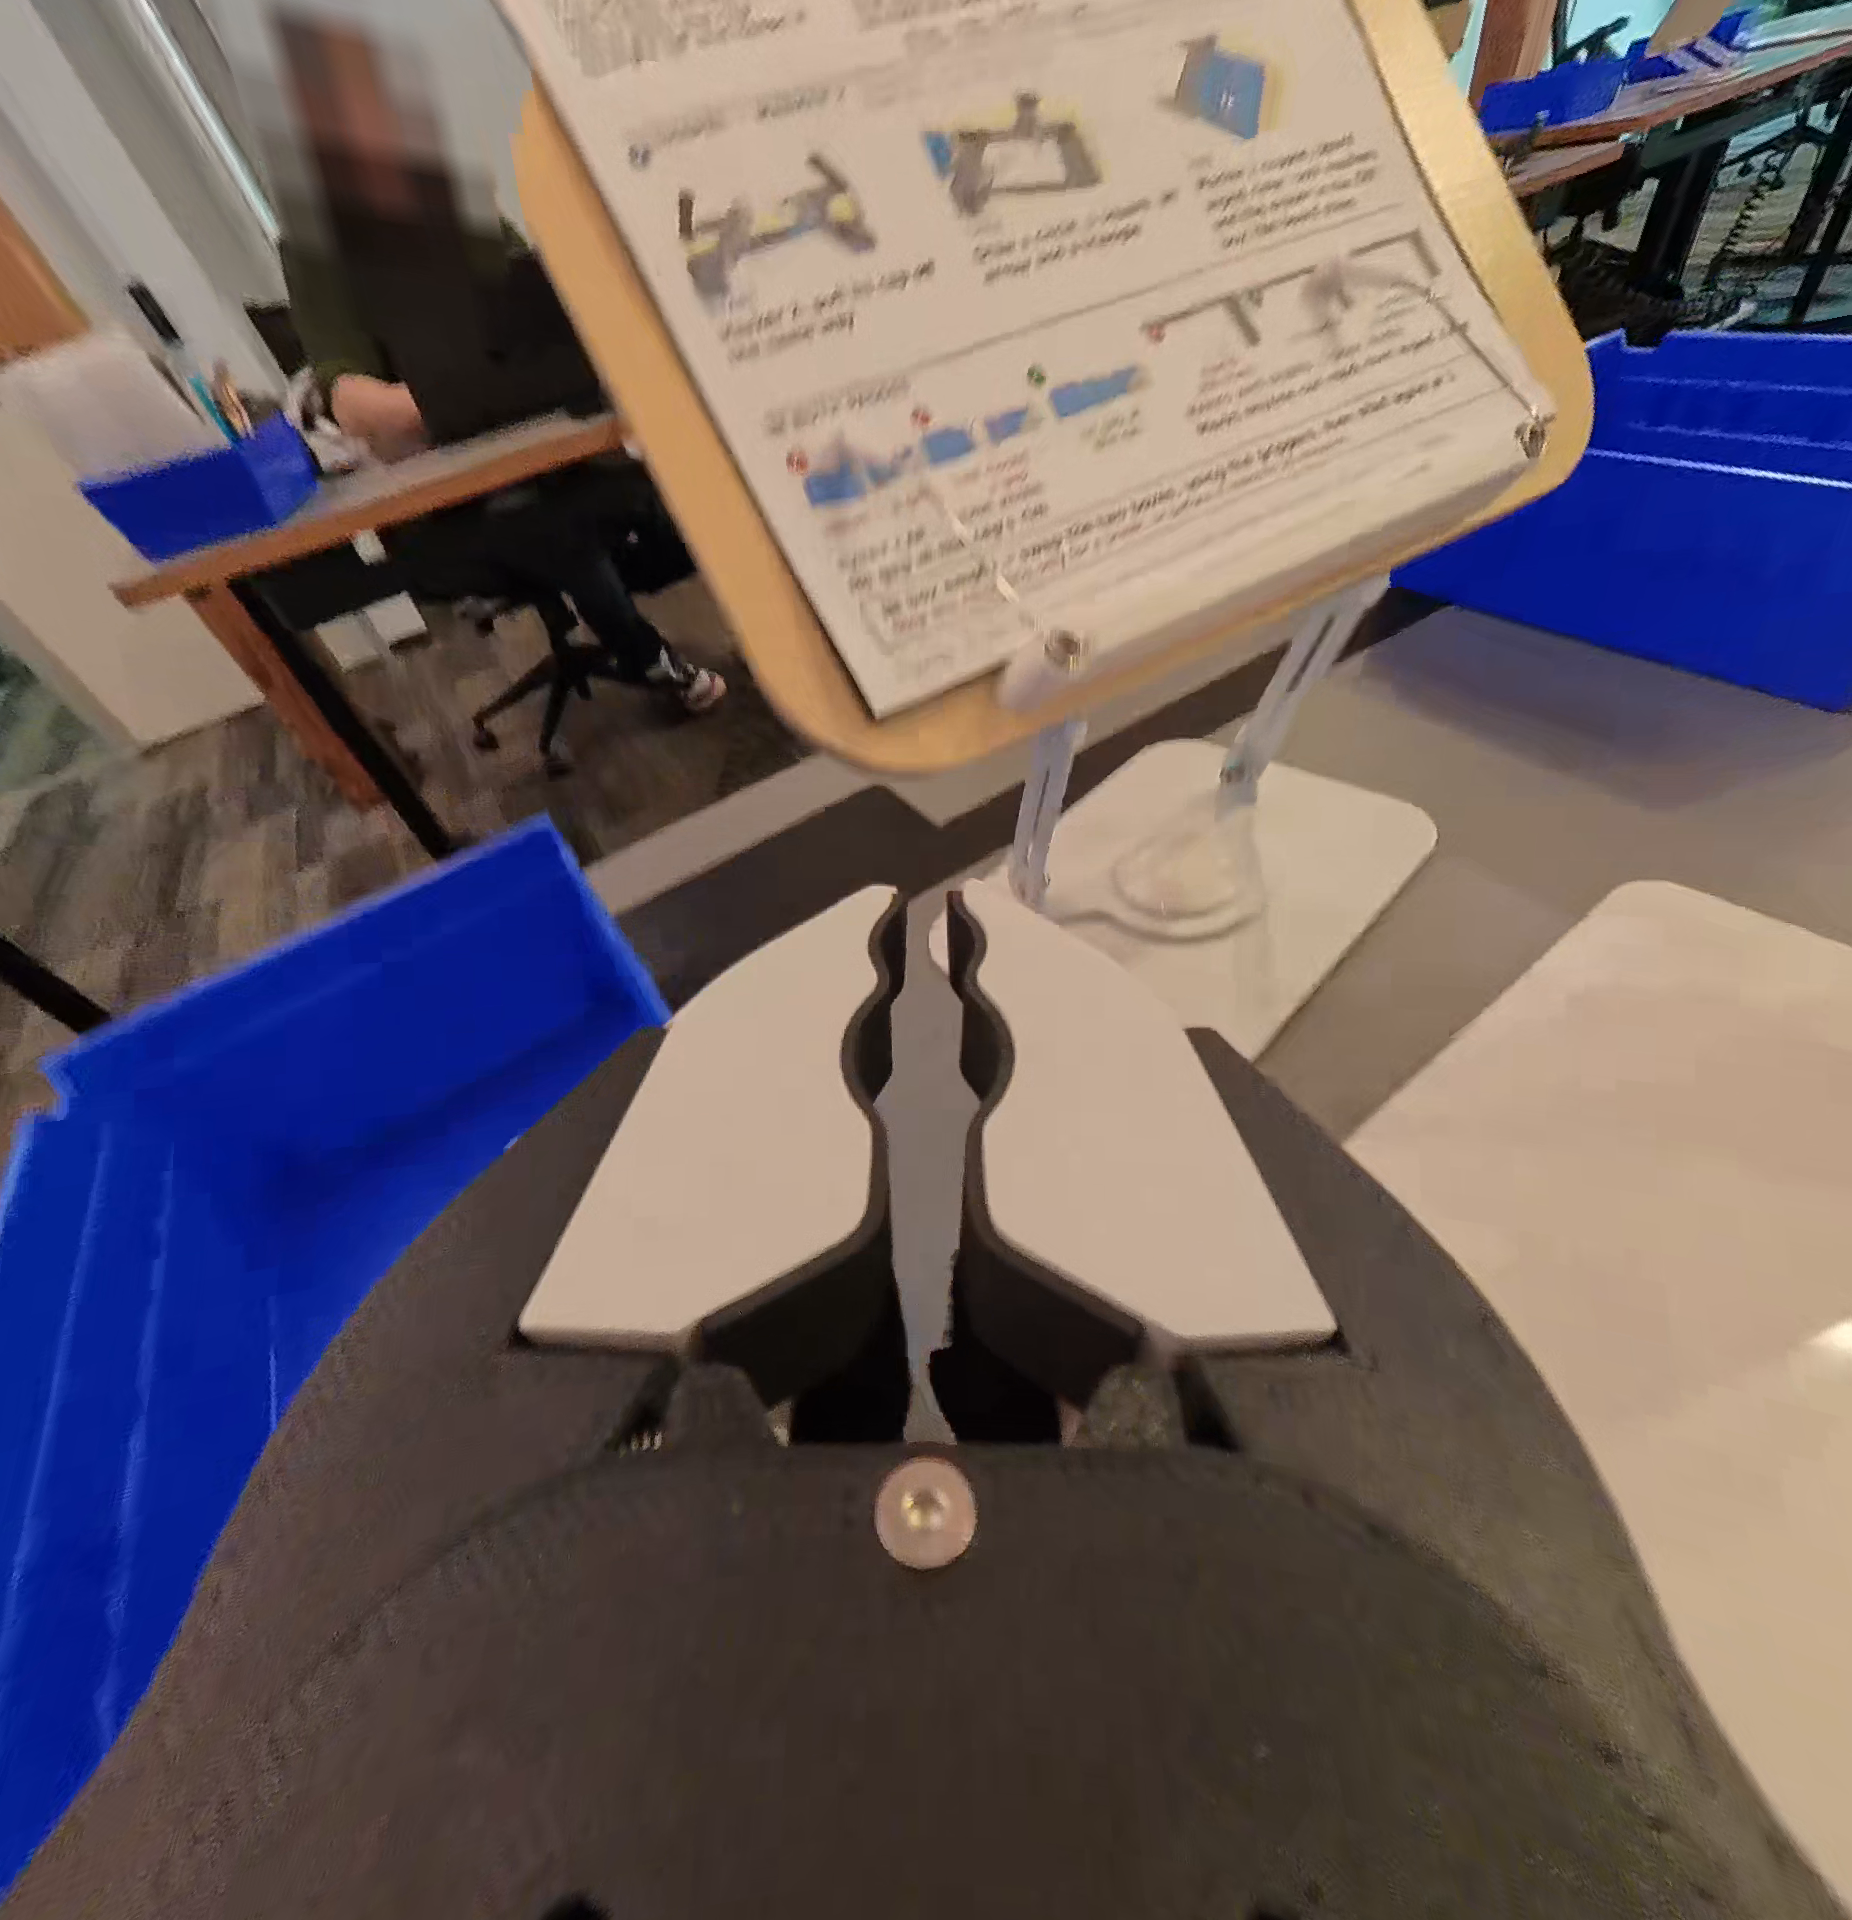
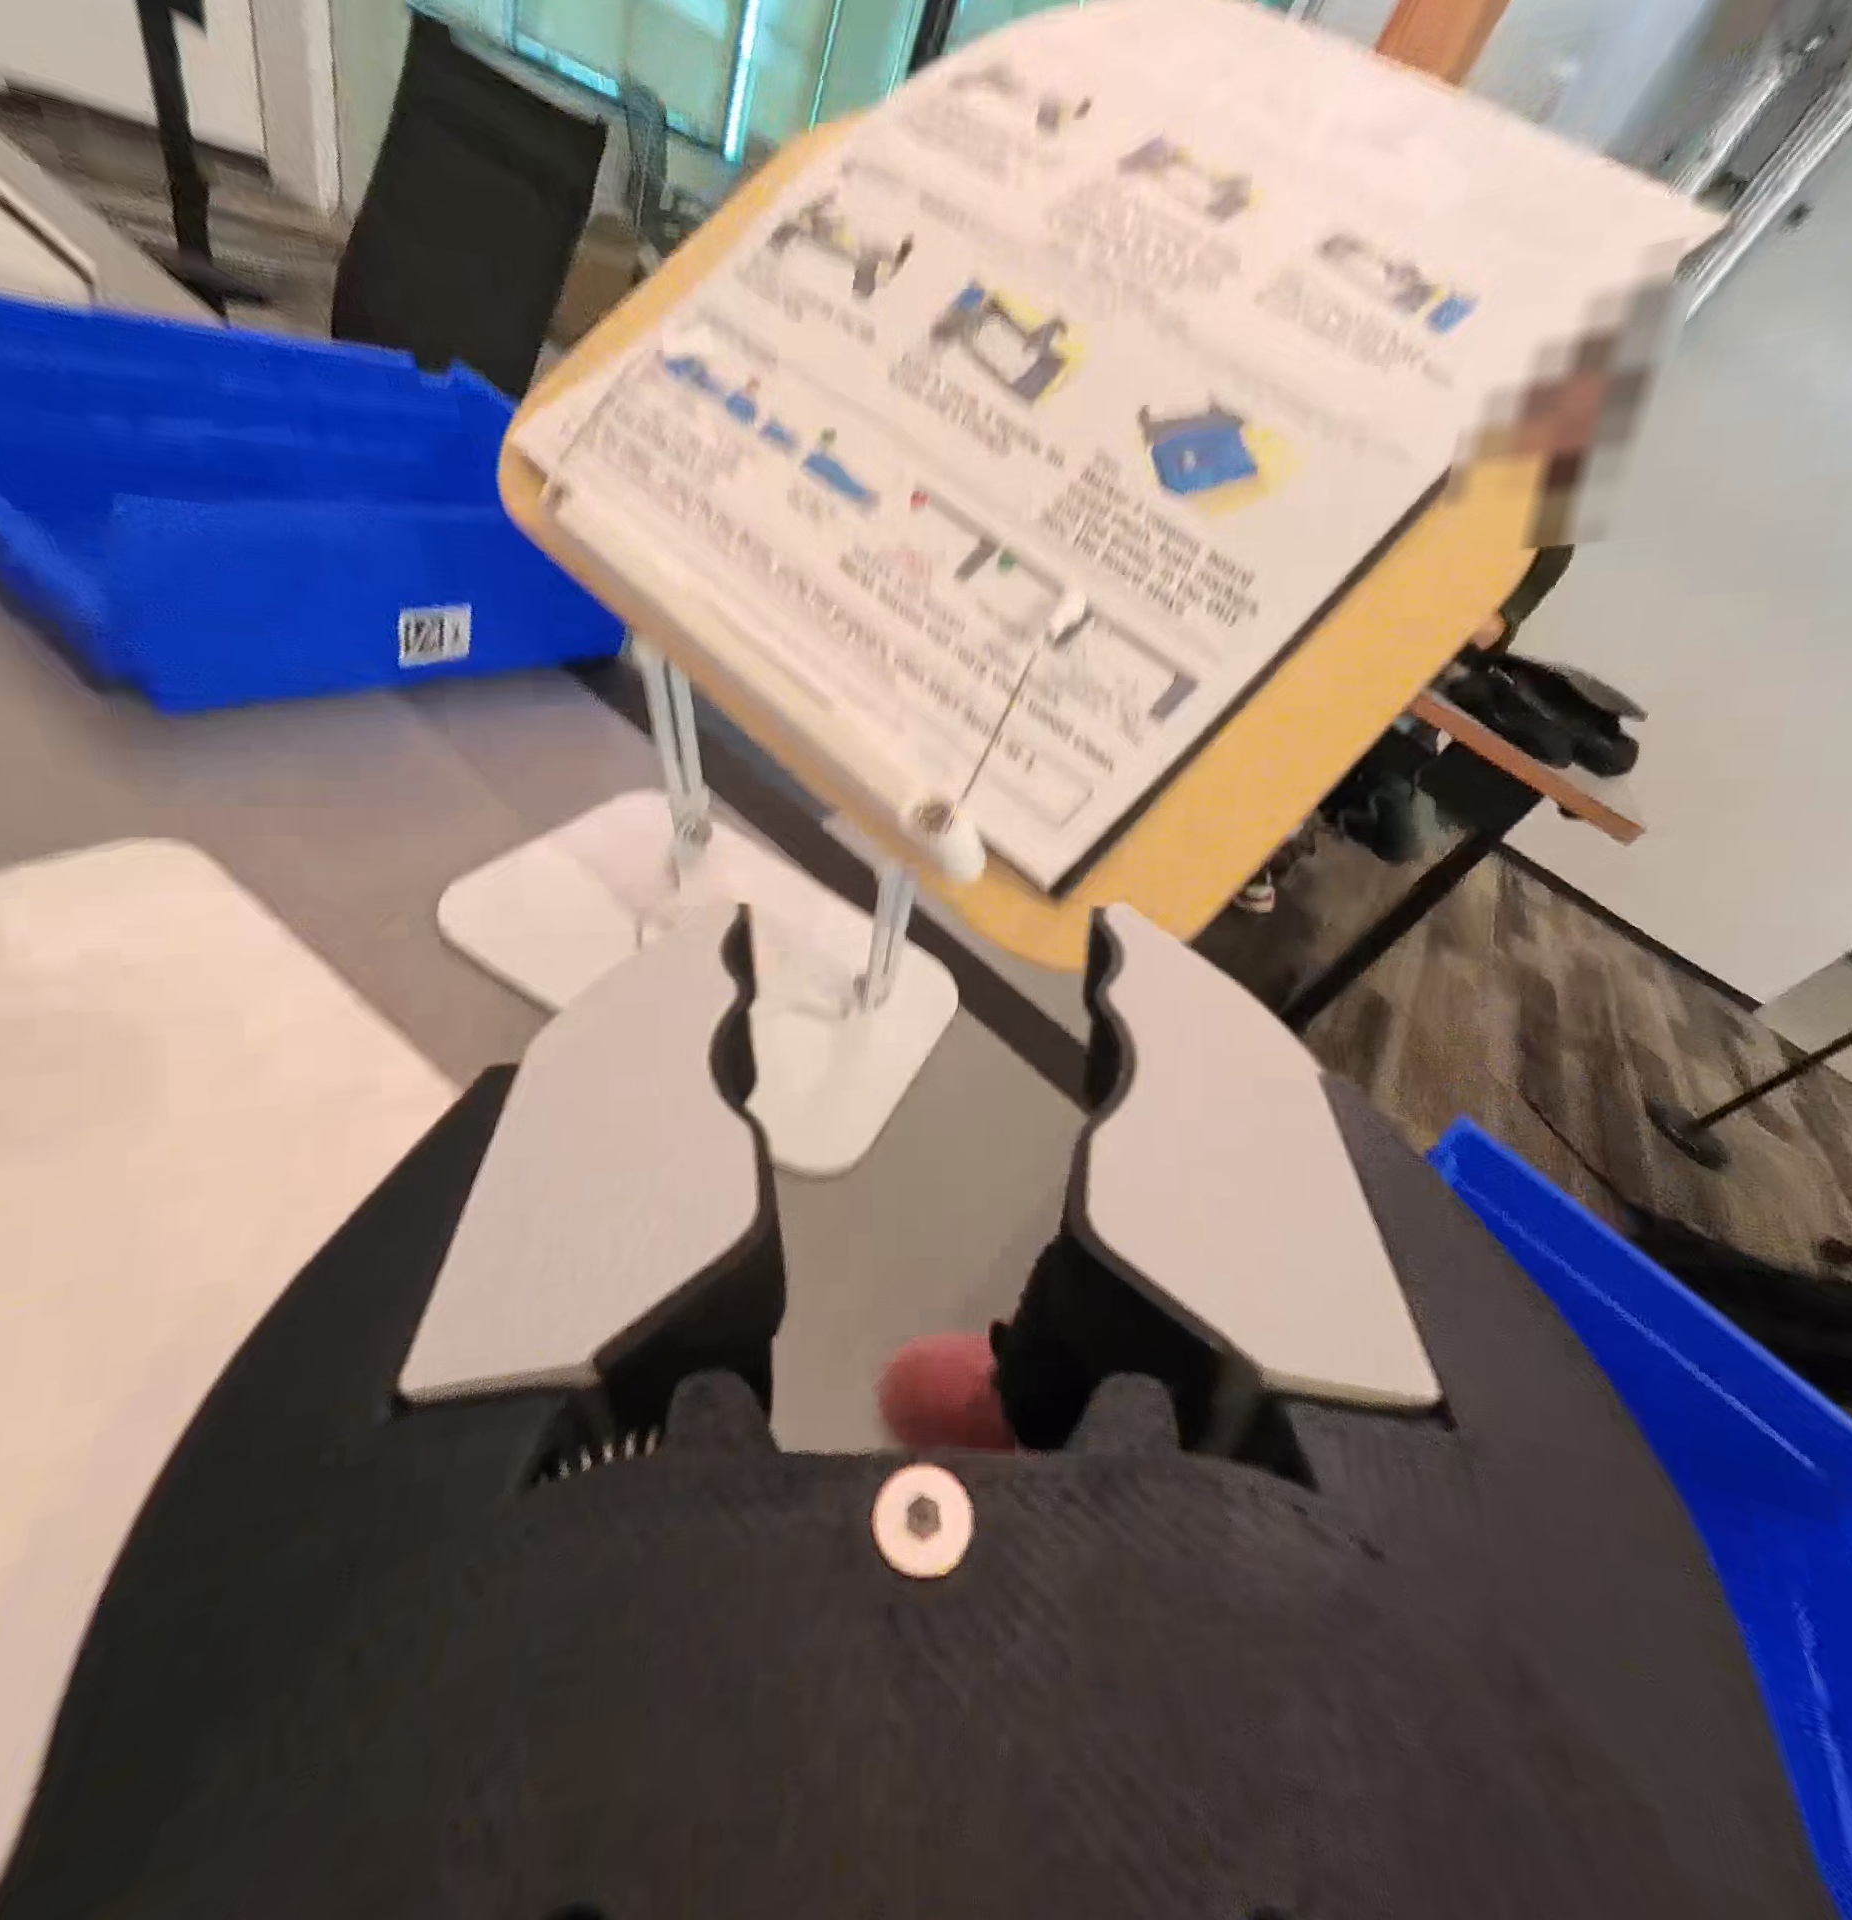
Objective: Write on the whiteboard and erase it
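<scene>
The whiteboard (image 1: 1649,1195) lies flat on the grey table, to the right of my left gripper. In the right wrist view the whiteboard (image 2: 153,1091) is at the left. Its surface looks blank. My left gripper (image 1: 927,914) is all but shut, with only a thin slit between the tips and nothing in it. My right gripper (image 2: 917,935) is wide open above the table with nothing between its pads. A blurred dull-red rounded thing (image 2: 948,1392) shows low between the right finger bases; I cannot tell what it is. No marker is clearly in view.
A tan stand with a printed sheet (image 1: 1057,343) rises ahead on a white base (image 1: 1265,862); it also shows in the right wrist view (image 2: 1005,499). Blue bins stand at the left (image 1: 278,1091), far right (image 1: 1680,520), and in the right wrist view (image 2: 257,499) (image 2: 1732,1403). A person sits at a far desk (image 1: 465,416). The grippers' ends are close to 30 cm from one another.
</scene>
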A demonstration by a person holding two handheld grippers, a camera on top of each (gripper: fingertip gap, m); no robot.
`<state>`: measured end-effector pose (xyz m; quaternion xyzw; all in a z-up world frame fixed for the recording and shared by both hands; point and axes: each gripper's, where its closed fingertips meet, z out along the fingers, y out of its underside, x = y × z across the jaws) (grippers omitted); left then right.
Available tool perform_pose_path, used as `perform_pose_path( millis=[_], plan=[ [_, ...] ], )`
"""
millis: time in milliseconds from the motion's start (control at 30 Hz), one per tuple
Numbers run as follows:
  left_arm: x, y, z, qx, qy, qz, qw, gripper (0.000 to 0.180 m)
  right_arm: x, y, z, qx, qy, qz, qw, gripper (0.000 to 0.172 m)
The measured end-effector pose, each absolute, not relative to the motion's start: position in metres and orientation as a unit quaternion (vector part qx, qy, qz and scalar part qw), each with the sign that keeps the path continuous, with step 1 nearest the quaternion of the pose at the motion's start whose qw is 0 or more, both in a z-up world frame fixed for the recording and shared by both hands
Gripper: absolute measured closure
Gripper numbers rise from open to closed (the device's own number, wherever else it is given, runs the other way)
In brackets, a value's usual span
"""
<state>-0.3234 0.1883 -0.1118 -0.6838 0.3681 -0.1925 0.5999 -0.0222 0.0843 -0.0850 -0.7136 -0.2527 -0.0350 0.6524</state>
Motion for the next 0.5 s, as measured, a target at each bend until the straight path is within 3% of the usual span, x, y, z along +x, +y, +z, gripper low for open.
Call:
perform_pose_path(
  millis=[100, 233, 367, 500],
  plan=[
    [-0.293, 0.197, -0.101, -0.659, 0.397, -0.166, 0.617, 0.179, -0.045, 0.106, -0.067, -0.67, -0.286, -0.026, 0.685, 0.13],
    [-0.258, 0.206, -0.128, -0.667, 0.464, -0.062, 0.579, 0.18, -0.086, 0.108, -0.061, -0.614, -0.301, 0.064, 0.726, 0.157],
    [-0.245, 0.196, -0.15, -0.663, 0.482, -0.059, 0.57, 0.18, -0.104, 0.115, -0.1, -0.636, -0.322, 0.048, 0.699, 0.171],
    [-0.253, 0.201, -0.161, -0.685, 0.464, -0.094, 0.554, 0.18, -0.101, 0.119, -0.125, -0.656, -0.323, 0.027, 0.681, 0.169]
  ],
)
